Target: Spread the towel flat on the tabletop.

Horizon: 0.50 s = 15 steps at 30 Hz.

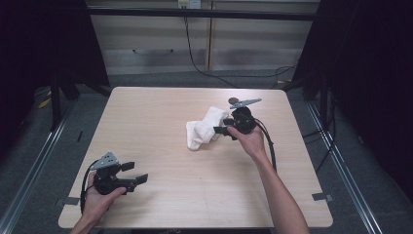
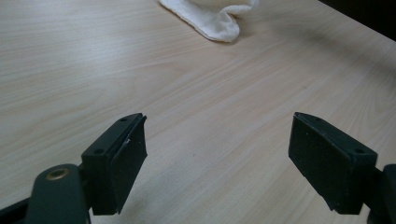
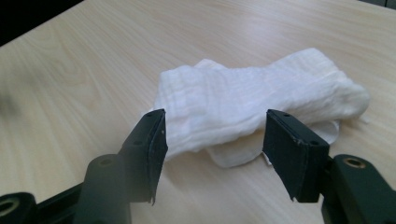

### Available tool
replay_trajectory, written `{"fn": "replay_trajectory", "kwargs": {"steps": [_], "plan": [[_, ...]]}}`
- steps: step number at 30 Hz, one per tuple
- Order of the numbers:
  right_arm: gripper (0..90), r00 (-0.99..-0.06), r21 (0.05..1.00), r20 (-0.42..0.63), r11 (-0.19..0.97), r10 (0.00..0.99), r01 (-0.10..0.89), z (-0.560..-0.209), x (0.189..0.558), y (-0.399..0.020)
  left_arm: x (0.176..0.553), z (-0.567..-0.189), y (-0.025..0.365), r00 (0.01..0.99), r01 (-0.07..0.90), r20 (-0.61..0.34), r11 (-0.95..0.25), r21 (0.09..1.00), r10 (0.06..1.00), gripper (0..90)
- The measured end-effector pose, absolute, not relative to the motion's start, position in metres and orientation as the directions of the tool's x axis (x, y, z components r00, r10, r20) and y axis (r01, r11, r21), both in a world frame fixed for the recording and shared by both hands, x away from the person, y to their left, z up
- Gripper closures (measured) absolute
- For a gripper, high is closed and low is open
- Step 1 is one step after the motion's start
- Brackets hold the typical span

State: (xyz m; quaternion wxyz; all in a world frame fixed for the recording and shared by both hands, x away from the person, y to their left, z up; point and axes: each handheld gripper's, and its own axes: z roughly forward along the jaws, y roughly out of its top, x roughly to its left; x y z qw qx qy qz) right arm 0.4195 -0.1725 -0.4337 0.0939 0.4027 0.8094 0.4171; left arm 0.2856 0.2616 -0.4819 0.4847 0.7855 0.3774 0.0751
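Observation:
A pair of white socks point(image 1: 204, 127) lies crumpled a little right of the middle of the light wooden table point(image 1: 160, 105). My right gripper point(image 1: 221, 130) is at the socks' right end, pointing left at them. In the right gripper view its jaws point(image 3: 215, 122) stand open just short of the socks point(image 3: 243, 100), with no pad pressing on the fabric. My left gripper point(image 1: 135, 172) rests near the table's front left corner, jaws wide apart point(image 2: 217, 154) over bare wood. In that view the toe end of the socks point(image 2: 215, 21) lies far ahead.
Dark frame posts stand at both sides of the table. A cable runs across the grey floor behind it, in front of pale cabinets point(image 1: 204, 44). Tape marks point(image 1: 321, 197) sit by the front corners.

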Motion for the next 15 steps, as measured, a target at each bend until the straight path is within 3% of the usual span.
{"fn": "replay_trajectory", "kwargs": {"steps": [6, 15], "plan": [[32.5, -0.643, 0.746, 0.165, 0.332, 0.748, 0.577, -0.436, 0.437, -0.165, 0.285, -0.481, 0.263, 0.707, 0.515, -0.245, -0.245, 0.821, 0.664, 19.1], [31.1, -0.653, 0.705, 0.175, 0.369, 0.737, 0.605, -0.45, 0.456, -0.147, 0.286, -0.481, 0.265, 0.704, 0.517, -0.253, -0.235, 0.823, 0.664, 19.1]]}}
